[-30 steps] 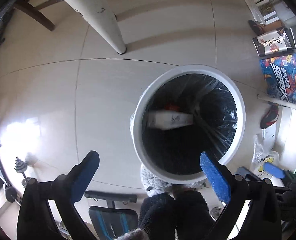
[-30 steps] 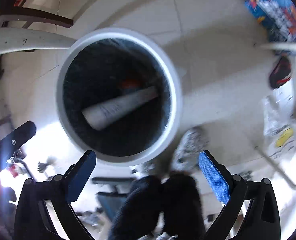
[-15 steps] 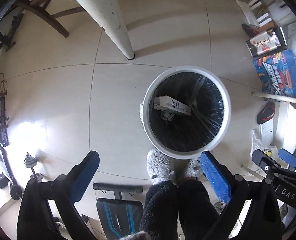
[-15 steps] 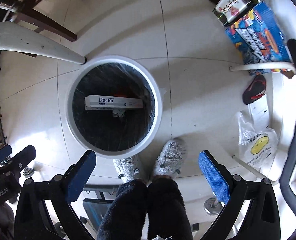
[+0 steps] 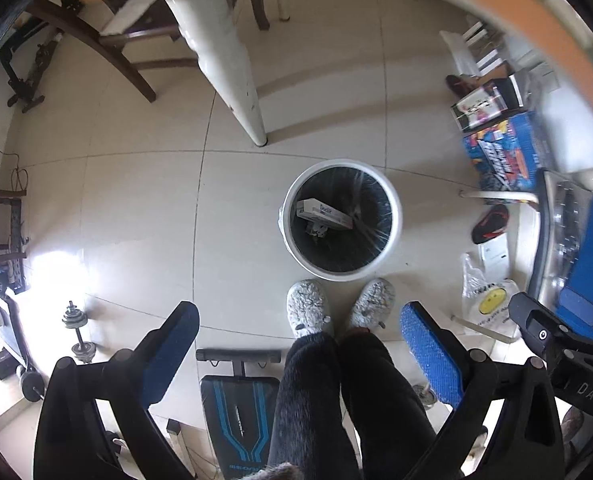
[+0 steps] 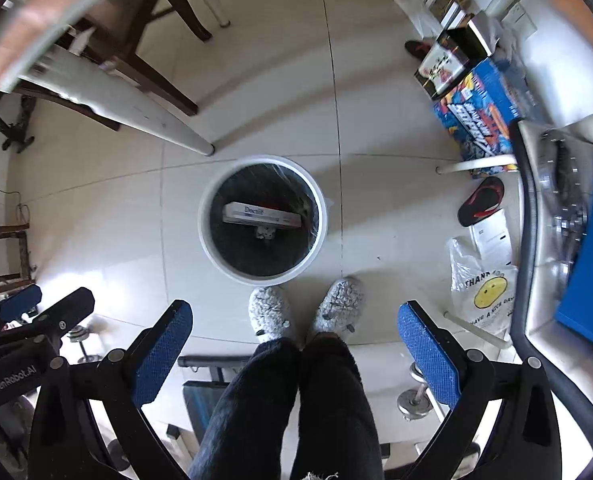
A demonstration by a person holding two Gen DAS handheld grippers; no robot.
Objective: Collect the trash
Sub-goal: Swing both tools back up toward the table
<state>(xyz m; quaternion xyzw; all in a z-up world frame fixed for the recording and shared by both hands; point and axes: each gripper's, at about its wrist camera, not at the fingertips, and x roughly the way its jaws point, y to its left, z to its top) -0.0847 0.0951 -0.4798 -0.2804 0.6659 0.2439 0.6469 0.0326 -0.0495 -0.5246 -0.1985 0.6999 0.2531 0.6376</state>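
Bin (image 5: 392, 240) stands white-rimmed and black-lined on the tiled floor (image 5: 136, 208), straight below me, touching the toes of my grey slippers (image 5: 308, 308). A long white carton (image 5: 323, 213) lies across the inside of it, over a smaller scrap I cannot make out. My left jaws (image 5: 298, 354) hang wide apart and hold nothing; my right jaws (image 6: 294, 350) are likewise spread and empty, high above the rim.

A long white box (image 5: 323, 213) lies tilted inside the round white black-lined bin (image 5: 392, 236).
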